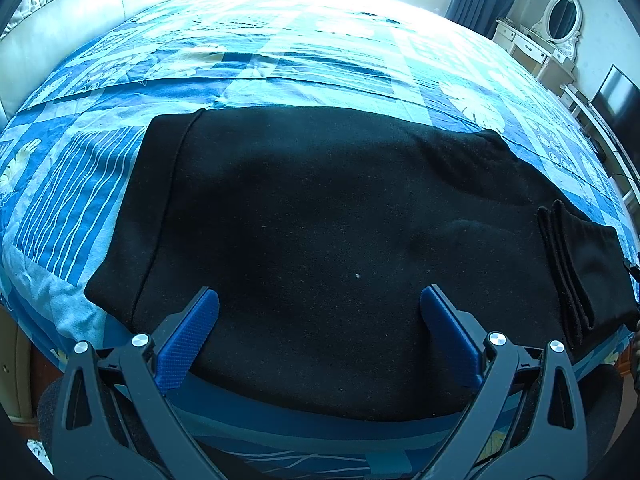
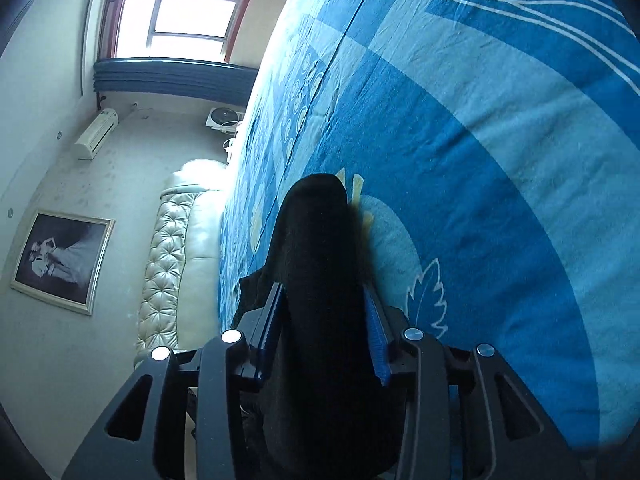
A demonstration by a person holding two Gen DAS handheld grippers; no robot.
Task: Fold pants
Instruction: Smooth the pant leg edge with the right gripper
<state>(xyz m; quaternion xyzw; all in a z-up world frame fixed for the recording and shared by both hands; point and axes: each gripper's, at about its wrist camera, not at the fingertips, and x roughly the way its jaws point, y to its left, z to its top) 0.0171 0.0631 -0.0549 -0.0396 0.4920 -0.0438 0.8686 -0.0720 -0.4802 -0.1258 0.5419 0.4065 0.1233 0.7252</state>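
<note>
Black pants (image 1: pixel 320 240) lie flat across the blue patterned bed, waistband at the left, several folded layers stacked at the right end (image 1: pixel 576 272). My left gripper (image 1: pixel 319 300) is open, its blue pads just above the near part of the pants, holding nothing. In the right wrist view, my right gripper (image 2: pixel 324 300) is rolled on its side and shut on a thick fold of the black pants (image 2: pixel 320 240), right against the bedsheet.
The blue patterned bedsheet (image 1: pixel 280 60) covers the whole bed. A tufted white headboard (image 2: pixel 168 264) is at the left. A white vanity with oval mirror (image 1: pixel 560 20) and a dark screen (image 1: pixel 616 100) stand at the right. Window (image 2: pixel 180 8) beyond.
</note>
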